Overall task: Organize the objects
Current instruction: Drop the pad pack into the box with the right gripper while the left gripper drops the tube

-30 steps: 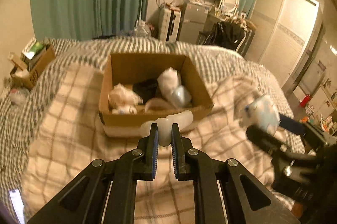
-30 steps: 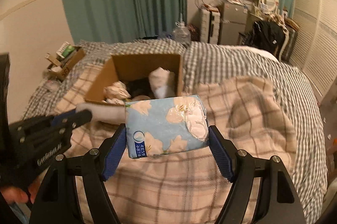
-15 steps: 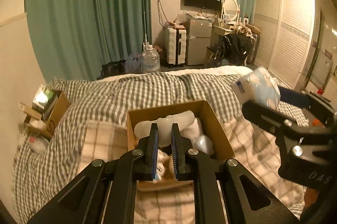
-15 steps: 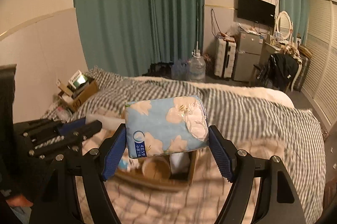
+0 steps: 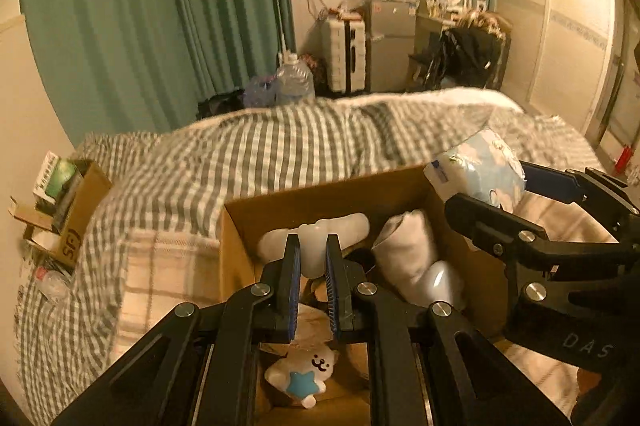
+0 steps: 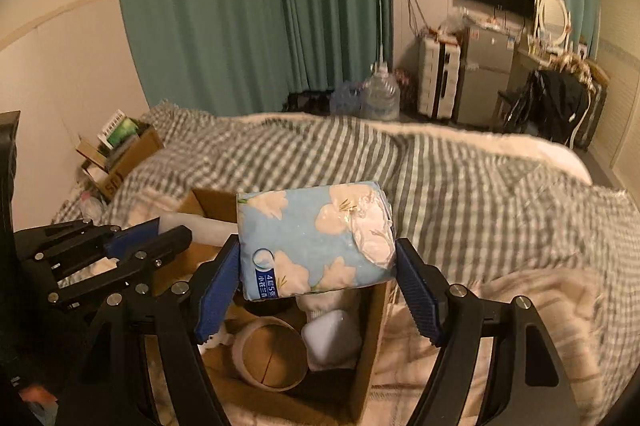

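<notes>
Left wrist view: we look down into an open brown cardboard box (image 5: 240,250) set on a checked blanket (image 5: 168,278) over the bed.
Left gripper (image 5: 312,266): we see its blue pads clamped on a pale, soft white bone-shaped item (image 5: 316,238), held above the box interior.
Right gripper (image 6: 316,266): we see its blue pads pressed to both ends of a light-blue floral tissue pack (image 6: 312,242), held above the box's right side.
Box contents, already placed: a white plush toy with a blue star (image 5: 304,374), a white cloth bundle (image 5: 408,246), a pale rounded case (image 6: 332,338), a brown tape roll (image 6: 268,354), a dark item we cannot identify.
Elsewhere: a smaller cardboard box of oddments (image 6: 124,150) at the far left edge of the bed.
Done, as we judge: several objects packed; both remaining items lifted and brought over the box.
Left to do, as we judge: lower each item into free space and release it. We see no further loose items on the blanket near the box.
</notes>
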`<move>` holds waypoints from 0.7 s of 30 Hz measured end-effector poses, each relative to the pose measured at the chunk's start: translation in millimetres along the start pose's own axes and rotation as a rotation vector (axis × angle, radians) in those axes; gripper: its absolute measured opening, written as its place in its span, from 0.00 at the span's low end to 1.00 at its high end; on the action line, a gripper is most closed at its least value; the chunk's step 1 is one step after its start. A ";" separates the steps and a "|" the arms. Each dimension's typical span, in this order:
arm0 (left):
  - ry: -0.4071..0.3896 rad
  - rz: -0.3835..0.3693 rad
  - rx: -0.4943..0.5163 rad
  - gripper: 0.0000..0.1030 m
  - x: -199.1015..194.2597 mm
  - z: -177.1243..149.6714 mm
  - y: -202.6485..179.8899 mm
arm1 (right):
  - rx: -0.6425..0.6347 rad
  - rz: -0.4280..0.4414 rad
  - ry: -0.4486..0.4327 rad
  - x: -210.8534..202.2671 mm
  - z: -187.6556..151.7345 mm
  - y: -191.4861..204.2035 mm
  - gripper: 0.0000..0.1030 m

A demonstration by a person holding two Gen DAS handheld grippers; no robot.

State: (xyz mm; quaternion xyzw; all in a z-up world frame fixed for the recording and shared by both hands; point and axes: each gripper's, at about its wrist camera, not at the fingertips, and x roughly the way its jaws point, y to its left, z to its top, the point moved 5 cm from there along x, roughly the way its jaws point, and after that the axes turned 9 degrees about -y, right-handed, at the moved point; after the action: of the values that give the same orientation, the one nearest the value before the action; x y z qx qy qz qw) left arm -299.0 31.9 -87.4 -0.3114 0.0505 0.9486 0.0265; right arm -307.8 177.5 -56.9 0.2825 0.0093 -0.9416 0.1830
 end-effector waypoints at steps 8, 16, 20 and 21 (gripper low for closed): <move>0.040 -0.004 -0.007 0.12 29.1 -19.9 1.6 | 0.049 0.066 0.000 22.1 -12.1 -4.7 0.73; 0.039 0.026 0.008 0.69 12.7 -24.0 0.4 | 0.054 0.015 -0.036 -0.6 -9.5 -7.2 0.88; 0.026 0.037 0.009 0.79 -9.0 -14.8 -1.6 | 0.066 -0.045 -0.078 -34.2 3.1 -19.4 0.90; 0.015 0.039 0.003 0.83 -17.5 -10.7 -1.2 | 0.071 -0.051 -0.085 -41.6 6.5 -20.6 0.91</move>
State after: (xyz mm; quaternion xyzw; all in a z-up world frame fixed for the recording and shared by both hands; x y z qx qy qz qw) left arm -278.6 31.6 -85.7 -0.3176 0.0582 0.9464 0.0080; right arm -286.3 210.1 -30.9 0.2481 -0.0247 -0.9569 0.1492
